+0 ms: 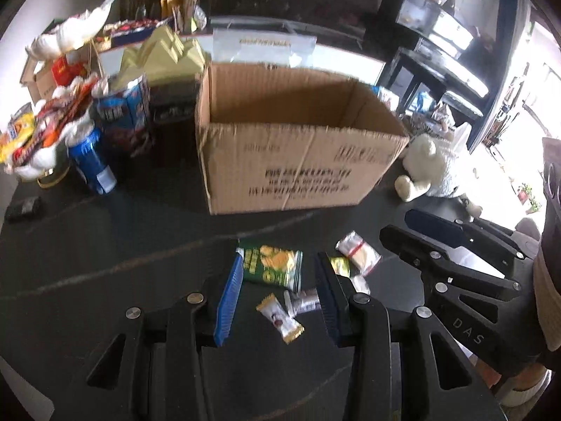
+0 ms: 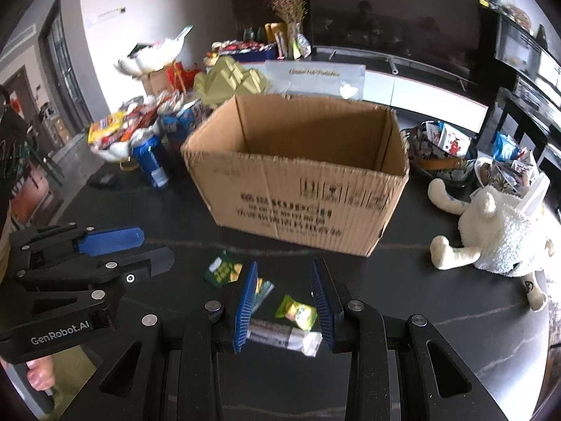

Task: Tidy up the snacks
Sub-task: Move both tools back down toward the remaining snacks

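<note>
An open, empty-looking cardboard box [image 1: 298, 140] [image 2: 298, 175] stands on the dark table. Small snack packets lie in front of it. In the left wrist view my left gripper [image 1: 277, 270] is open above a green chip packet [image 1: 271, 265], a white-and-gold candy [image 1: 279, 317], a silver packet [image 1: 304, 301] and a clear packet with a red band [image 1: 358, 252]. In the right wrist view my right gripper [image 2: 283, 282] is open above a green-yellow candy [image 2: 297, 312] and a long silver-white bar [image 2: 284, 339]; the green chip packet [image 2: 222, 269] lies to its left. Each gripper shows in the other's view: the right one [image 1: 403, 226] and the left one [image 2: 154, 245].
A blue can [image 1: 92, 161] and a heap of snack bags [image 1: 42, 133] stand left of the box. A white plush toy [image 2: 498, 235] lies on the right, with bags of snacks [image 2: 441, 147] behind it. A small dark object [image 1: 22, 207] lies at the far left.
</note>
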A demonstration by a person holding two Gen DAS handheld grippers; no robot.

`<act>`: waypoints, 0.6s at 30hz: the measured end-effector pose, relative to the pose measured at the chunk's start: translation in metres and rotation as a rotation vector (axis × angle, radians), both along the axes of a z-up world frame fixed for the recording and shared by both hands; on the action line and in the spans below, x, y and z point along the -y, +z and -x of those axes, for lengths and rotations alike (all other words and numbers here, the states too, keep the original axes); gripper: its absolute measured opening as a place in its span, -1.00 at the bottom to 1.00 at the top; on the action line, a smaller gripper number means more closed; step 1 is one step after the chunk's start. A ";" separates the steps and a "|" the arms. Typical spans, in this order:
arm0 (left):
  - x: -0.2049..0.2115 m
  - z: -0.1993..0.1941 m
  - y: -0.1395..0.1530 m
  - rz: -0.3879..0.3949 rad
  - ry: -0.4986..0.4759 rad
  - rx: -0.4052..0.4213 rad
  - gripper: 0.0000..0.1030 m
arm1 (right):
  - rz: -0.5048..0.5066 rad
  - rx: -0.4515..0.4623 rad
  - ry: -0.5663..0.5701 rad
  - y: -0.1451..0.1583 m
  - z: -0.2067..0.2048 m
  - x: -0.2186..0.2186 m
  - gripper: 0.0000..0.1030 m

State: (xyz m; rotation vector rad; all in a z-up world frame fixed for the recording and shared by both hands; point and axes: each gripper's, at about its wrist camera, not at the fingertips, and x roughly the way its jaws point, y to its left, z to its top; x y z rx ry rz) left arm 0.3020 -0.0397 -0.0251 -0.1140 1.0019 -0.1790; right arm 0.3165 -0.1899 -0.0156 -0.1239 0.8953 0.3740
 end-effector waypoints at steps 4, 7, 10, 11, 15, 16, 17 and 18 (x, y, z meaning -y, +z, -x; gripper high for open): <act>0.001 0.003 -0.016 0.004 0.021 -0.040 -0.21 | 0.013 -0.037 0.026 -0.014 0.000 0.000 -0.36; 0.004 0.005 -0.028 0.010 0.032 -0.075 -0.21 | 0.013 -0.076 0.047 -0.025 -0.002 0.001 -0.36; 0.006 0.006 -0.040 0.017 0.039 -0.108 -0.21 | 0.027 -0.117 0.080 -0.037 -0.004 0.000 -0.36; 0.007 0.006 -0.044 0.016 0.044 -0.119 -0.21 | 0.031 -0.126 0.087 -0.040 -0.005 0.000 -0.36; 0.010 0.006 -0.058 0.015 0.062 -0.159 -0.21 | 0.036 -0.166 0.111 -0.054 -0.010 0.001 -0.36; 0.010 0.005 -0.062 0.021 0.067 -0.172 -0.21 | 0.037 -0.177 0.114 -0.057 -0.012 0.002 -0.36; 0.011 0.005 -0.067 0.029 0.073 -0.187 -0.21 | 0.037 -0.190 0.117 -0.060 -0.014 0.002 -0.36; 0.011 0.004 -0.070 0.035 0.077 -0.198 -0.21 | 0.034 -0.201 0.120 -0.063 -0.016 0.003 -0.36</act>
